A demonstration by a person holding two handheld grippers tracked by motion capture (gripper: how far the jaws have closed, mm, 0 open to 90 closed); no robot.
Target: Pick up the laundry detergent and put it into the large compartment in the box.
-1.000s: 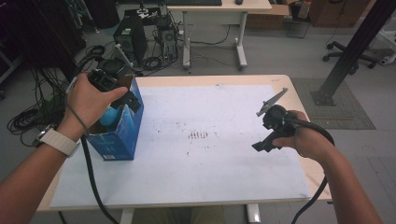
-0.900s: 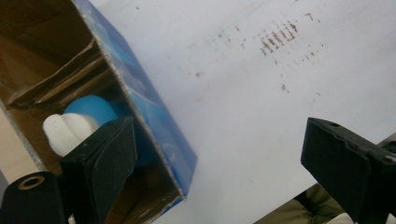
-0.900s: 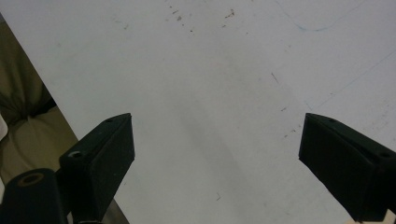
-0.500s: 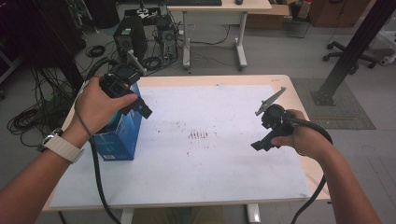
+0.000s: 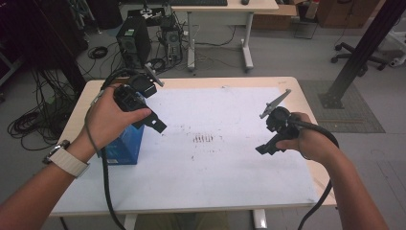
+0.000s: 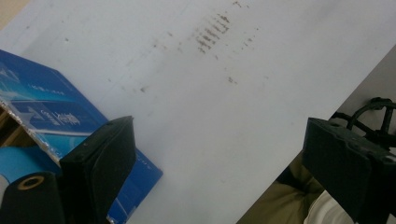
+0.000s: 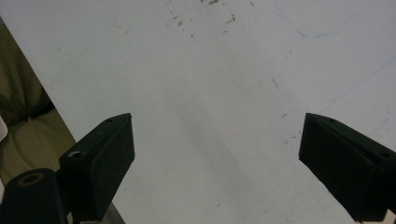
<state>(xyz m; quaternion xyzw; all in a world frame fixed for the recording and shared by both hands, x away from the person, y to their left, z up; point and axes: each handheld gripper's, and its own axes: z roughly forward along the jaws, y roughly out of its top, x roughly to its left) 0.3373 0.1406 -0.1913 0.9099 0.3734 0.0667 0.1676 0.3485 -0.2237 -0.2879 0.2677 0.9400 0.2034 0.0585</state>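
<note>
high view fixed above person's side, facing forward and down over whole table (image 5: 306, 96), left gripper view close above white sheet (image 6: 243, 116), blue box (image 6: 56, 121) beside its left jaw, right gripper view close over same sheet, brown smudges (image 5: 205, 139) shared by all

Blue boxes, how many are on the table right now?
1. The blue box stands near the table's left edge, partly covered by the left hand holding the left gripper. More could be hidden behind that hand.
</note>
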